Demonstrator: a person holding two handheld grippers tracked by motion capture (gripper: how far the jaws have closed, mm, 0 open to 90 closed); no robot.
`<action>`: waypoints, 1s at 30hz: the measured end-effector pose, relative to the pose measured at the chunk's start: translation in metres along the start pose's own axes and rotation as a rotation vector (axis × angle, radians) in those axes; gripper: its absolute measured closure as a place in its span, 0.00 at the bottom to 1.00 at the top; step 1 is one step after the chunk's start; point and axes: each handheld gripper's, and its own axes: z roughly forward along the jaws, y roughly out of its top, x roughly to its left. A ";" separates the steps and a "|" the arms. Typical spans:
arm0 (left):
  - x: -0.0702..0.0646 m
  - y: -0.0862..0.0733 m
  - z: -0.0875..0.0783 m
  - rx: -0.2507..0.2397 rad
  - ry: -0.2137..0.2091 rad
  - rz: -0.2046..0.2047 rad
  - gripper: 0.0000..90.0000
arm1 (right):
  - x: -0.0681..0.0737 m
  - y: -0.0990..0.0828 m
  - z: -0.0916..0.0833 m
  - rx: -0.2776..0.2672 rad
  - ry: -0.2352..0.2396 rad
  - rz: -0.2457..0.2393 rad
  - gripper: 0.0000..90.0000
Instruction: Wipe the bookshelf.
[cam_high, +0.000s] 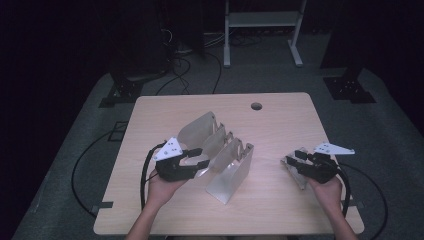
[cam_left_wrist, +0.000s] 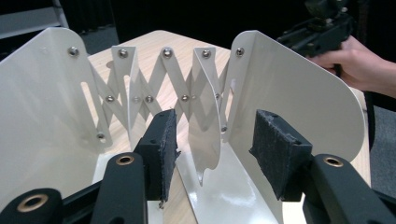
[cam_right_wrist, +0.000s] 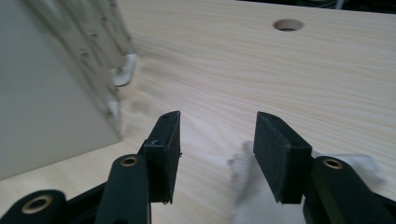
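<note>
Apparently vacant, the white expanding rack (cam_high: 220, 155) stands between both tools.

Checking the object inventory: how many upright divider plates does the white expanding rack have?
3 visible: one wide end plate left in the left gripper view, a narrow middle plate, one end plate right. Others may hide behind.

No lettering, label or number can be read on the white folding rack (cam_left_wrist: 289, 88), the wooden table (cam_right_wrist: 289, 79) or, apparently, the grippers.
</note>
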 end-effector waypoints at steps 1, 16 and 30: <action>0.001 0.000 -0.001 -0.002 0.003 -0.002 0.55 | 0.005 0.000 0.000 -0.005 0.014 -0.007 0.56; 0.021 -0.007 -0.013 -0.007 0.048 -0.012 0.55 | 0.069 -0.004 0.014 0.005 0.150 -0.088 0.52; 0.043 -0.020 -0.018 -0.004 0.060 -0.036 0.58 | 0.095 -0.007 0.021 0.018 0.209 -0.130 0.52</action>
